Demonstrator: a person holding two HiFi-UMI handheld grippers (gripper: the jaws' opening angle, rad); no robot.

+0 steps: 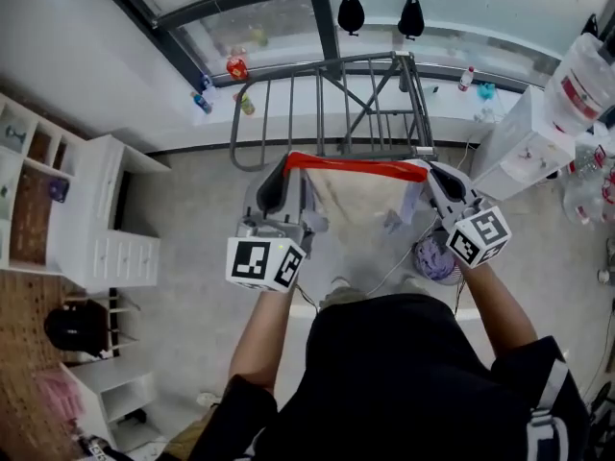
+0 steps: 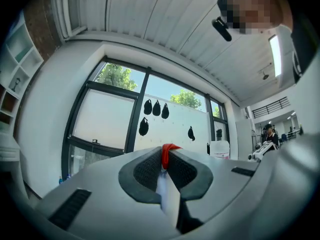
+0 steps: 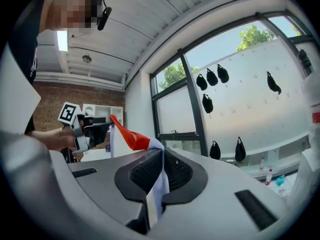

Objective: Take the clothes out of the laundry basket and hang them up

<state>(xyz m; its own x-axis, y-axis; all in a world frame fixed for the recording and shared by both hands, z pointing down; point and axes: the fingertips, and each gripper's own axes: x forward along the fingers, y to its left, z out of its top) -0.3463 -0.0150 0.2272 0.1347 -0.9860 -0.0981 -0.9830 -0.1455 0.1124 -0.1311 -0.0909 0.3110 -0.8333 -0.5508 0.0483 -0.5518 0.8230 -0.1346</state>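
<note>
Your left hand-held gripper (image 2: 165,159) is clamped on the 9 o'clock end of the garment (image 1: 356,167), along its red edge. Your right hand-held gripper (image 3: 160,166) is clamped on the 3 o'clock end. The garment stretches between them, with the rack (image 1: 327,113) beyond at 12 o'clock.

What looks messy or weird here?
Nothing stands out. The pale garment with a red edge is stretched straight between the left gripper and the right gripper, both sets of jaws shut on it, above the upright grey metal drying rack.
</note>
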